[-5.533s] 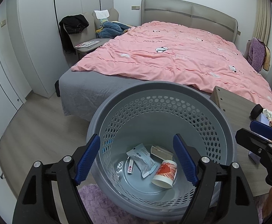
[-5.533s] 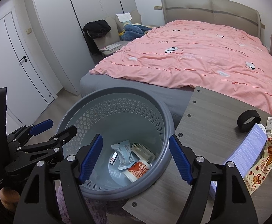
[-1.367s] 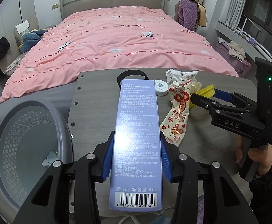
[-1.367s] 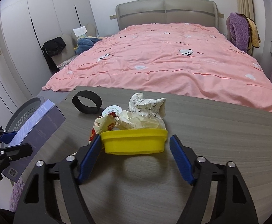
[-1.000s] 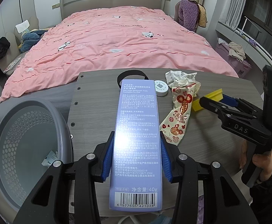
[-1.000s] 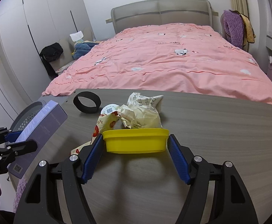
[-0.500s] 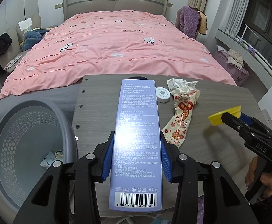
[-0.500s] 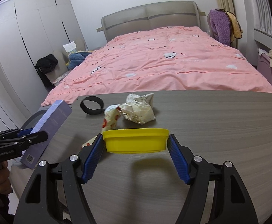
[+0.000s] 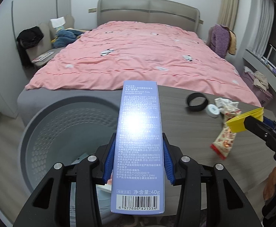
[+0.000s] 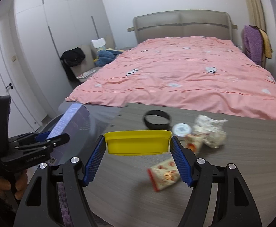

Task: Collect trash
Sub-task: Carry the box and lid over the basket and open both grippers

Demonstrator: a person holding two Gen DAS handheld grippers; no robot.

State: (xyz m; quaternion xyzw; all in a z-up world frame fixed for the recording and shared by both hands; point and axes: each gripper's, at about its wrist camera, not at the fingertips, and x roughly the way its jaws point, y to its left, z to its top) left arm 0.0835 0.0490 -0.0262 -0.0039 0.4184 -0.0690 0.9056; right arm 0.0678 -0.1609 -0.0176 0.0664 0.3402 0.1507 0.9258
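My left gripper is shut on a long purple toothpaste box and holds it above the right rim of the grey perforated waste basket; the box also shows in the right wrist view. My right gripper is shut on a yellow plastic tub, lifted above the wooden table; the tub shows in the left wrist view too. A red-and-white snack wrapper and crumpled paper lie on the table.
A black ring and a small white round lid lie on the table's far part. The bed with a pink duvet stands behind the table. White wardrobes line the left wall.
My left gripper has swung left with the box, from over the table to over the basket's rim. My right gripper has lifted the yellow tub and carried it left.
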